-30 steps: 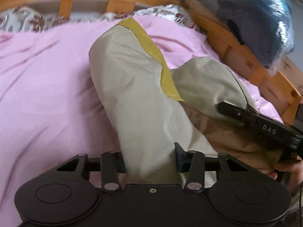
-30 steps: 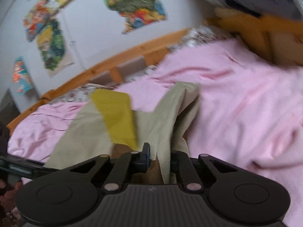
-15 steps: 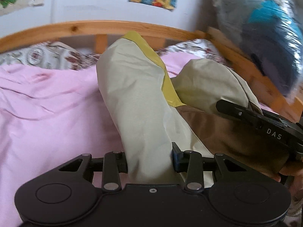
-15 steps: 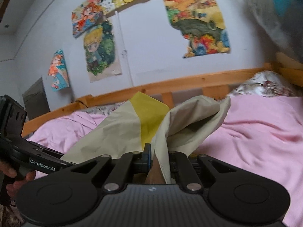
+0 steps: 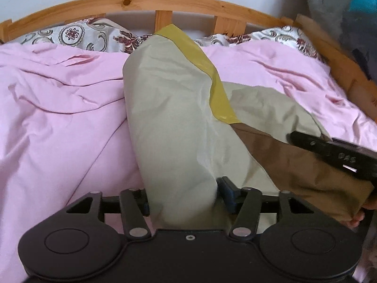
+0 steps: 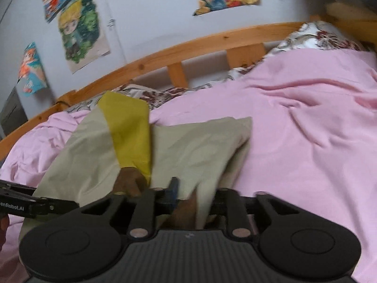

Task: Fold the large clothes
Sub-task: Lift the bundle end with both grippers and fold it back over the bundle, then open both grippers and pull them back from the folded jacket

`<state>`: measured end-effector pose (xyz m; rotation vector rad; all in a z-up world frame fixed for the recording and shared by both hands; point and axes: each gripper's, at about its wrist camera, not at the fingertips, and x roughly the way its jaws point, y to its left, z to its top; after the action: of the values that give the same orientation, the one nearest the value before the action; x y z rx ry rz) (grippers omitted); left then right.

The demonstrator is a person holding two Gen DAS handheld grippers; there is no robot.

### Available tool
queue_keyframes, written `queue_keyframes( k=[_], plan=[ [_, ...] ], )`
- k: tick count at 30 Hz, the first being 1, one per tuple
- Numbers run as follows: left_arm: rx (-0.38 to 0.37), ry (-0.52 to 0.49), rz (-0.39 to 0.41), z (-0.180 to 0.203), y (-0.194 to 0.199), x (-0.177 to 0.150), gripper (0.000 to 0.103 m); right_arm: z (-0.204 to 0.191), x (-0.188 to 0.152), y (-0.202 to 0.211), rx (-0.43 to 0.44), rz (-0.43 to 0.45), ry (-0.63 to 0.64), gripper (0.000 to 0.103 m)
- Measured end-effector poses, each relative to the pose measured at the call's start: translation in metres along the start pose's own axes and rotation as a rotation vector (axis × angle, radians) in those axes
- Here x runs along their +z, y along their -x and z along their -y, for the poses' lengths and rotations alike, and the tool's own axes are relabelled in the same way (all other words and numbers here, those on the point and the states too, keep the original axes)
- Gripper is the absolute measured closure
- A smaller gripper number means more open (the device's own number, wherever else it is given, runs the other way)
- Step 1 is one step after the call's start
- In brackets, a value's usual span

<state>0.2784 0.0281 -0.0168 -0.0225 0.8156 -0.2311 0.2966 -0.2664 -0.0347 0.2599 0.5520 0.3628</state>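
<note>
A large beige garment with a yellow panel and a brown panel lies folded over itself on the pink bed cover. My left gripper has its jaws opening, and the near beige edge lies loose between the fingers. In the right wrist view the same garment spreads ahead. My right gripper is opening too, with a slack fold of cloth in the gap and no pad pressing it. The right tool's black body hovers over the brown panel.
A wooden bed rail runs along the far side, with patterned pillows under it. A plastic bag of clothes sits at the right corner. Posters hang on the wall. The pink cover stretches wide to the right.
Both grippers carried the garment toward the bed rail, then their jaws spread. The cloth, pinched tight in the right gripper before, now lies slack and flatter on the cover.
</note>
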Motion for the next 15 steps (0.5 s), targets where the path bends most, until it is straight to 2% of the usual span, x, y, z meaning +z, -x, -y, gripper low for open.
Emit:
queue_keyframes(
  k=[2,4,6,8,10,15],
  plan=[
    [0.027,0.006,-0.01,0.003,-0.001,0.0,0.031,-0.001,0.0,0.009,-0.006,0.006,0.011,0.06],
    [0.042,0.016,-0.011,0.007,0.002,-0.002,0.024,-0.004,0.001,0.019,-0.027,0.012,0.025,0.04],
    [0.066,0.014,-0.004,0.011,0.005,-0.004,0.017,-0.008,0.001,0.031,-0.047,0.027,0.043,0.03],
    [0.087,0.008,0.009,0.016,0.012,-0.007,0.015,-0.014,0.001,0.044,-0.065,0.044,0.063,0.024],
    [0.101,0.012,0.031,0.02,0.02,-0.009,0.008,-0.02,0.0,0.059,-0.082,0.072,0.08,0.013],
    [0.117,0.025,0.129,0.034,0.051,-0.016,0.003,-0.034,-0.004,0.09,-0.092,0.13,0.13,0.004]
  ],
)
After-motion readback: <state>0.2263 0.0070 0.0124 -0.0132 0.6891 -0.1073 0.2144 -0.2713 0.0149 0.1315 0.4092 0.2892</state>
